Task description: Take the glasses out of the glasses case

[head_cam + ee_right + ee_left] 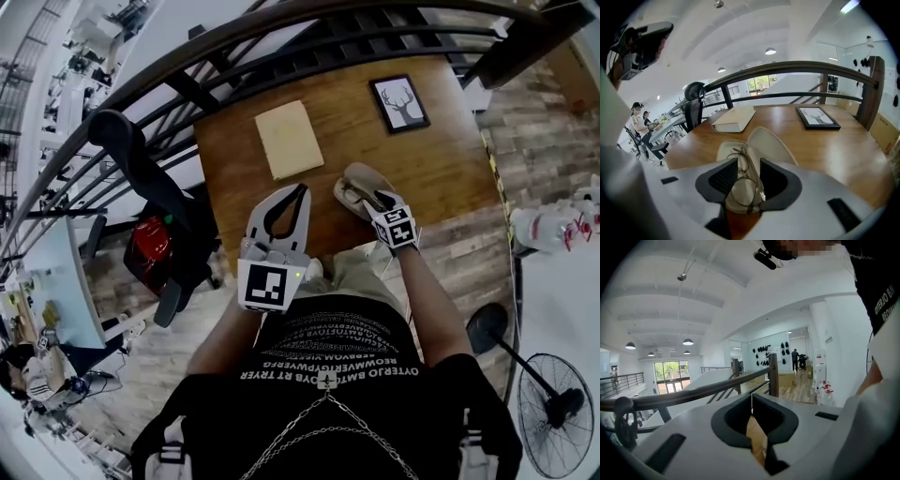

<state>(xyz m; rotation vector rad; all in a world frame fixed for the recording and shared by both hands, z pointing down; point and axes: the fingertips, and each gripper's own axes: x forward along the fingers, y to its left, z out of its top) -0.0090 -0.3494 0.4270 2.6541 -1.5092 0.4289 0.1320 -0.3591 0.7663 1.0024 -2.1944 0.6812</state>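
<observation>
Gripping thin wire-frame glasses inside open beige case with right tool; left tool closed, empty. Risk: dragging unheld case along.

A brown wooden table stands on a wood-plank floor against a curved dark railing at the edge of an upper level. A black office chair is at its left and a black standing fan off to the right. The white beamed ceiling carries round pendant lamps, and daylight enters through a large far window
</observation>
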